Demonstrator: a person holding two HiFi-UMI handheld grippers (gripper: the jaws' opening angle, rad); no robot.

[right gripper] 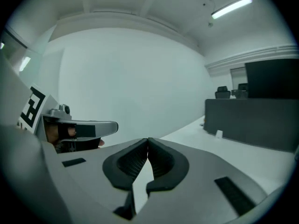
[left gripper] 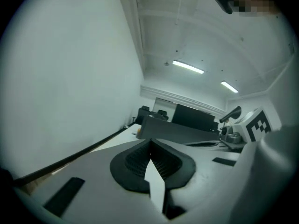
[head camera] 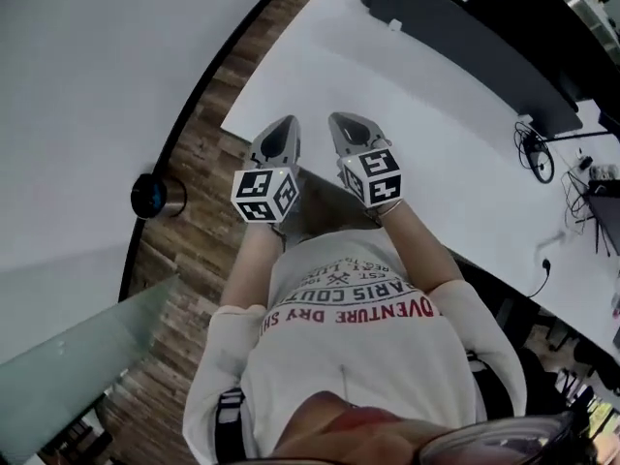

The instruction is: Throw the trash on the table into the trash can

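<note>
Currently: trash can (head camera: 158, 196) – a small metal cylinder – stands on the wood floor (head camera: 208, 153) at the foot of the curved white wall, to the person's left and apart from the tabletop (head camera: 407, 114). Left gripper (head camera: 284, 129) and right gripper (head camera: 351, 124) are held side by side over the tabletop's near corner – fingers of both closed tip to tip, empty.

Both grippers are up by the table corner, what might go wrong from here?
The left gripper and right gripper are both shut and empty; they must open before any grab. The trash can looks small and stands on the floor beside the table, so a drop may miss. Cables lie along its right side and might snag.
</note>
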